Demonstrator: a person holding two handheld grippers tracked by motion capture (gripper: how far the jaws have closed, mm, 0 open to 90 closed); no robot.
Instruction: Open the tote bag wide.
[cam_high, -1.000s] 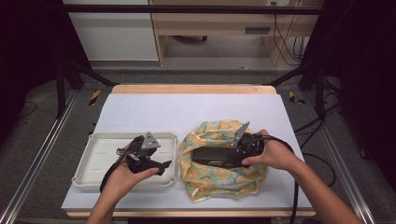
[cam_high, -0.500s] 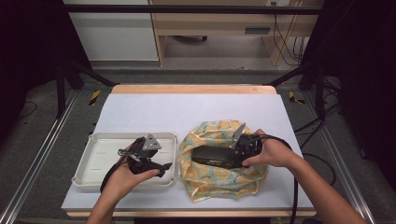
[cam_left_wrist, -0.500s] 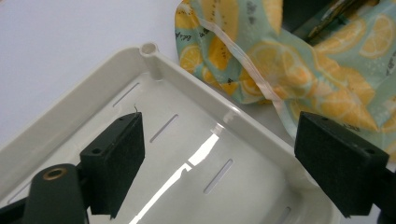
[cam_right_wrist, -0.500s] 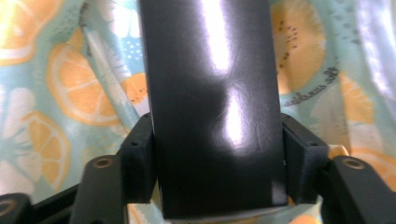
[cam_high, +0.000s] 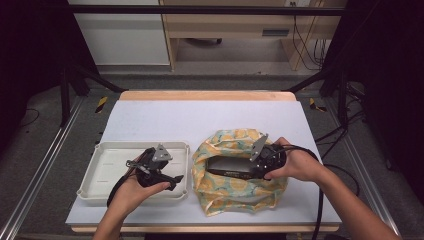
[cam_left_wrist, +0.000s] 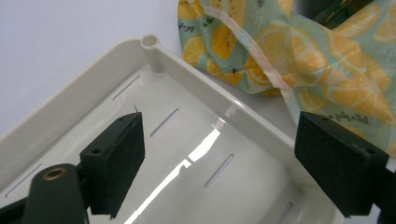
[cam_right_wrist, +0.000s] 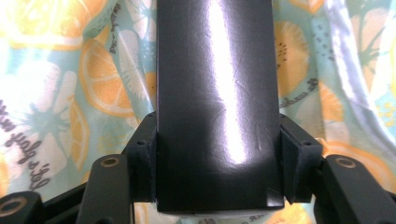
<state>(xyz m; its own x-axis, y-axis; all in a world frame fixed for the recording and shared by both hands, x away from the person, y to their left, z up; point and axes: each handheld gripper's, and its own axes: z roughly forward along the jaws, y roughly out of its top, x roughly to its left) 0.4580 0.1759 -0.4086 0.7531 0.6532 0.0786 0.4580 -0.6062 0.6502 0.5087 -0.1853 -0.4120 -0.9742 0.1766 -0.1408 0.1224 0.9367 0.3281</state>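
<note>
A glossy black oblong box (cam_high: 227, 166) (cam_right_wrist: 217, 70) lies on a lemon-print cloth (cam_high: 235, 192) (cam_right_wrist: 56, 70) whose edges are bunched up around it. My right gripper (cam_high: 255, 167) (cam_right_wrist: 217, 140) reaches in from the right. Its jaws have just been closing, and their pads now press on both long sides of the box's near end. My left gripper (cam_high: 167, 171) (cam_left_wrist: 219, 126) hovers open over the right part of an empty white tray (cam_high: 100, 172) (cam_left_wrist: 196, 79), with nothing between its jaws. It points toward the tray's corner and the cloth (cam_left_wrist: 327, 70).
Tray and cloth sit side by side near the front edge of the white-topped table (cam_high: 200, 117). Bare tabletop stretches behind them to the wooden far edge (cam_high: 205, 95). Dark frame rails flank the table.
The right gripper's jaws have narrowed onto the black box and the hand shifted slightly. The left hand and the tray have stayed put.
</note>
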